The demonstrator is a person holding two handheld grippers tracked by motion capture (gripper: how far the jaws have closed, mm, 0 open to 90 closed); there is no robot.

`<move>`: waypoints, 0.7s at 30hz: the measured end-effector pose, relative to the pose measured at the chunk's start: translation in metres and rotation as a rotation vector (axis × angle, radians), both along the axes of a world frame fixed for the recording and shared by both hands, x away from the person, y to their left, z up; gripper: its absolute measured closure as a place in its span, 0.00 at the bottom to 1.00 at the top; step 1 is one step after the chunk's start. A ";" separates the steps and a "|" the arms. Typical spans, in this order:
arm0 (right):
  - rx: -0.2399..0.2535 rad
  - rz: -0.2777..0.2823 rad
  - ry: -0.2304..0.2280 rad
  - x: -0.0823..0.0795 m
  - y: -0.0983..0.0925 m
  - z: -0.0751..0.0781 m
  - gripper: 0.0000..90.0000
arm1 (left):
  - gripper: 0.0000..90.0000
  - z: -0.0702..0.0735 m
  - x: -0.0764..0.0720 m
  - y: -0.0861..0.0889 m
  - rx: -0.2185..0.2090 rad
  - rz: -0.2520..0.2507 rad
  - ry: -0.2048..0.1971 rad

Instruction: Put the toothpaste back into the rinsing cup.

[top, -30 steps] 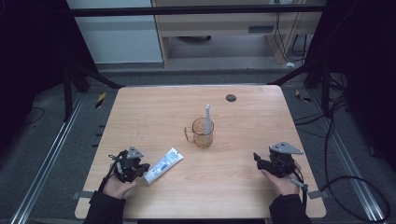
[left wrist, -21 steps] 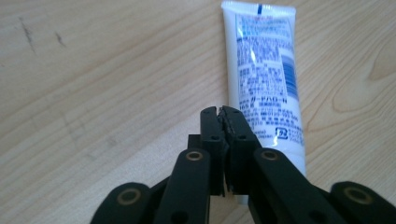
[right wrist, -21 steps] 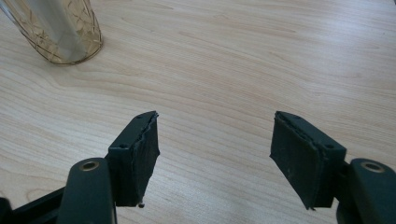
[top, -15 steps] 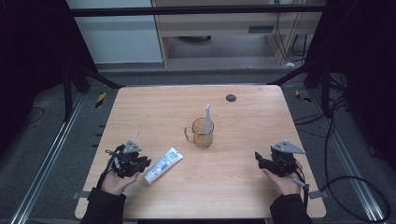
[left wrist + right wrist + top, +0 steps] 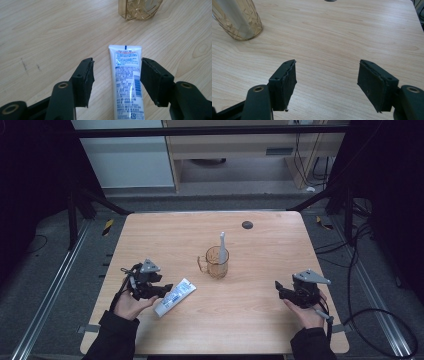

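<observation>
1. Looking down from the high view, the wooden bench (image 5: pixel 150 235) carries a white toothpaste tube (image 5: pixel 174 297) lying flat near its front left part, slanted, with the left tool (image 5: pixel 159 289) at the tube's left side, held in the person's left hand (image 5: pixel 129 303). An amber glass mug (image 5: pixel 216 263) stands near the middle of the bench with a white toothbrush (image 5: pixel 222 246) upright in it. The right tool (image 5: pixel 280 289) sits well apart at the front right, in the right hand (image 5: pixel 304 314). A small dark disc (image 5: pixel 247 224) lies near the far edge.

2. In the left gripper view, the left tool (image 5: pixel 116 72) has just been opening its jaws; they now stand wide on either side of the toothpaste tube (image 5: pixel 126 77), which lies on the bench between them. The left pad is clear of the tube; the right pad (image 5: pixel 150 80) is just beside its edge, not pressing. The mug's base (image 5: pixel 140 10) shows beyond the tube's flat end.

3. In the right gripper view, the right tool (image 5: pixel 327 75) has its jaws spread wide with only bare bench (image 5: pixel 337 32) between them. The mug (image 5: pixel 239 20) stands at the upper left.
</observation>
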State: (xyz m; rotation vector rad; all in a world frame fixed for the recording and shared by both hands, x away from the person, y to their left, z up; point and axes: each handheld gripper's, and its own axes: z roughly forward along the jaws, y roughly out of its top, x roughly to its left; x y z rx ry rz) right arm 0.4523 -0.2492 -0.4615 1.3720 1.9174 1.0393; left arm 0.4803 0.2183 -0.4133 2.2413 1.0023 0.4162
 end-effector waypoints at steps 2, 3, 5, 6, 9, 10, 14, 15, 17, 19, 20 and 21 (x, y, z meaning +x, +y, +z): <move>0.001 -0.002 0.001 0.000 -0.002 0.000 0.34 | 0.47 0.000 0.002 -0.006 0.003 -0.011 0.007; 0.000 -0.004 0.000 0.000 -0.002 0.000 0.34 | 0.46 0.000 0.004 -0.009 0.009 -0.019 0.011; 0.004 -0.004 0.002 -0.001 -0.003 0.001 0.34 | 0.45 -0.001 0.006 -0.016 0.015 -0.027 0.018; 0.002 -0.006 0.002 -0.001 -0.004 0.001 0.34 | 0.45 -0.002 0.007 -0.018 0.019 -0.031 0.020; -0.002 -0.002 -0.002 -0.001 -0.005 0.001 0.34 | 0.43 -0.005 0.010 -0.024 0.033 -0.038 0.028; -0.006 -0.001 -0.002 0.000 -0.005 0.001 0.34 | 0.43 -0.006 0.011 -0.025 0.035 -0.037 0.030; -0.005 0.000 0.003 0.000 -0.006 -0.001 0.34 | 0.42 -0.012 0.014 -0.030 0.058 -0.046 0.055; -0.005 0.000 0.006 0.000 -0.006 -0.001 0.34 | 0.42 -0.014 0.015 -0.031 0.069 -0.053 0.064; -0.010 0.007 0.008 0.000 -0.005 -0.002 0.34 | 0.42 -0.017 0.016 -0.032 0.078 -0.056 0.079; -0.009 0.007 0.011 0.000 -0.005 -0.003 0.34 | 0.43 -0.020 0.018 -0.033 0.091 -0.057 0.090; -0.003 0.008 0.017 0.000 -0.005 -0.003 0.33 | 0.43 -0.022 0.018 -0.034 0.099 -0.058 0.099; -0.011 0.009 0.016 0.000 -0.005 -0.004 0.33 | 0.43 -0.024 0.019 -0.035 0.112 -0.062 0.109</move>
